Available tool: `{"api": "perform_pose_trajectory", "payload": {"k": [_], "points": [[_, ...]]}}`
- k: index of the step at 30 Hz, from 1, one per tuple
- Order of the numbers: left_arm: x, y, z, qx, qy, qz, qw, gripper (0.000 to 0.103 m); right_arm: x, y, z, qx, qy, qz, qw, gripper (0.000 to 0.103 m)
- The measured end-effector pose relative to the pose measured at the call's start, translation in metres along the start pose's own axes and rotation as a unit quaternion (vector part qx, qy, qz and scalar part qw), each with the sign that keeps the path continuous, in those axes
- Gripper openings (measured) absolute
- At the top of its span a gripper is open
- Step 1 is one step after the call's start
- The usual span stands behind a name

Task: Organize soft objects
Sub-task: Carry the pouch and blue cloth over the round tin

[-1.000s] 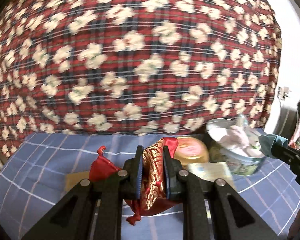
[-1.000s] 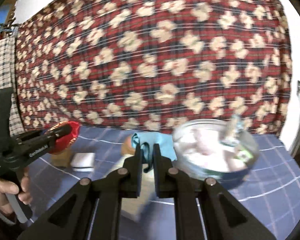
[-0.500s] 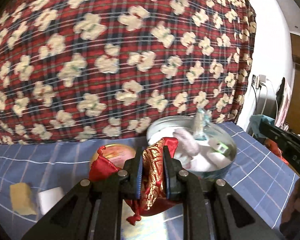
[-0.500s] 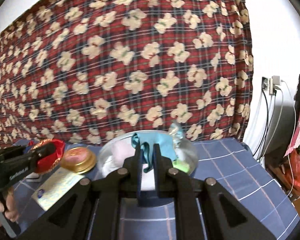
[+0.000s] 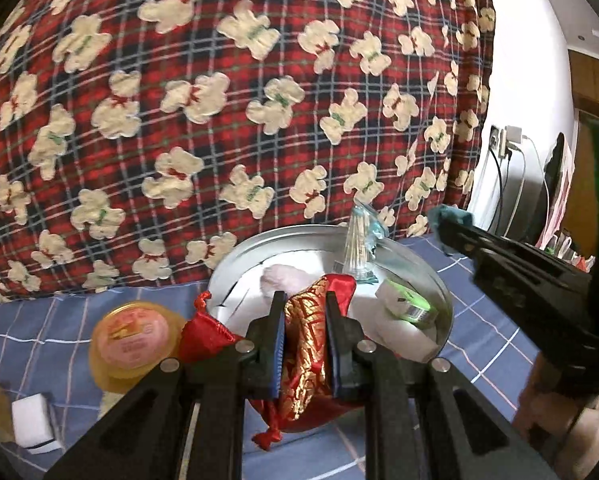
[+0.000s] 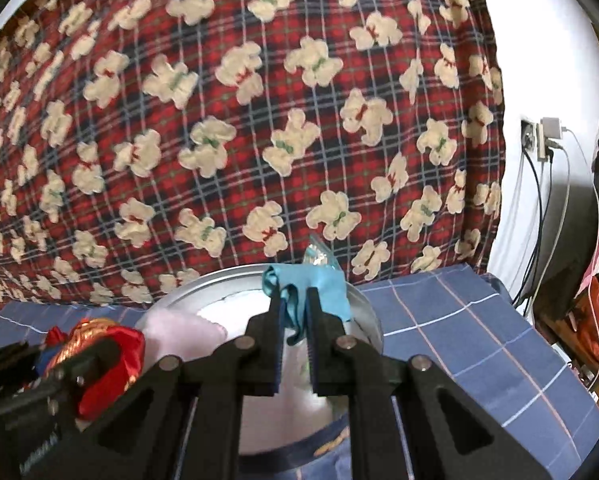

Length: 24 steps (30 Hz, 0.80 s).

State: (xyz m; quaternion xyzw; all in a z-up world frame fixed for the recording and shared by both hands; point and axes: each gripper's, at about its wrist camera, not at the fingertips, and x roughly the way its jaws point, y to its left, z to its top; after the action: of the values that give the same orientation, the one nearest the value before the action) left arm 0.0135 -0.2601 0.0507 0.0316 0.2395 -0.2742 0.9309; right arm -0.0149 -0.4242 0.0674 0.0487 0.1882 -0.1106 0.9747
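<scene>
Risk, judged: both loads soft and dangling; released short of bowl (image 5: 439,280), either could catch rim and slide onto worktop (image 5: 39,320).

Left gripper (image 5: 305,340): nearly closed, pinching red-gold pouch (image 5: 305,320) over bowl's near left edge, tassel hanging below.

Right gripper (image 6: 293,320): nearly closed, pinching teal cloth (image 6: 327,284) above bowl's middle.

Pink soft item (image 5: 283,278) already inside bowl.

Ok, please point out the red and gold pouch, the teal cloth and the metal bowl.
Red and gold pouch (image 5: 305,344): left wrist view, gold brocade between the fingers.
Teal cloth (image 6: 323,286): right wrist view, its fold above the fingers.
Metal bowl (image 5: 439,280): left wrist view, right rim.
</scene>
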Motion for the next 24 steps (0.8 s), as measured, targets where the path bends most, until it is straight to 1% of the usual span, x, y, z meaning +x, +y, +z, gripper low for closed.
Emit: {"api": "perform_pose_trajectory", "payload": {"k": [3,6,12,17,21,24], "points": [[0.013,-0.006,-0.001,0.0,0.008,0.002,1.0,0.019,0.016,-0.002,-0.005,0.0,0.006,-0.003,1.0,0.009],[0.026,-0.011,-0.003,0.003,0.014,0.005,0.9999,0.019,0.029,-0.009,-0.016,0.005,0.026,0.003,1.0,0.009],[0.056,-0.024,-0.005,0.006,0.033,0.014,0.9994,0.019,0.034,-0.018,-0.019,-0.002,0.032,-0.001,0.999,0.009],[0.071,-0.033,-0.01,0.009,0.044,0.018,0.9988,0.019,0.043,-0.019,-0.023,-0.008,0.049,-0.005,0.999,0.009],[0.079,-0.03,-0.015,0.003,0.055,0.025,0.9982,0.019,0.053,-0.015,-0.027,-0.018,0.068,-0.003,0.998,0.009],[0.084,-0.025,-0.018,0.0,0.062,0.031,0.9976,0.019,0.059,-0.016,-0.03,-0.012,0.082,0.007,0.996,0.009]]}}
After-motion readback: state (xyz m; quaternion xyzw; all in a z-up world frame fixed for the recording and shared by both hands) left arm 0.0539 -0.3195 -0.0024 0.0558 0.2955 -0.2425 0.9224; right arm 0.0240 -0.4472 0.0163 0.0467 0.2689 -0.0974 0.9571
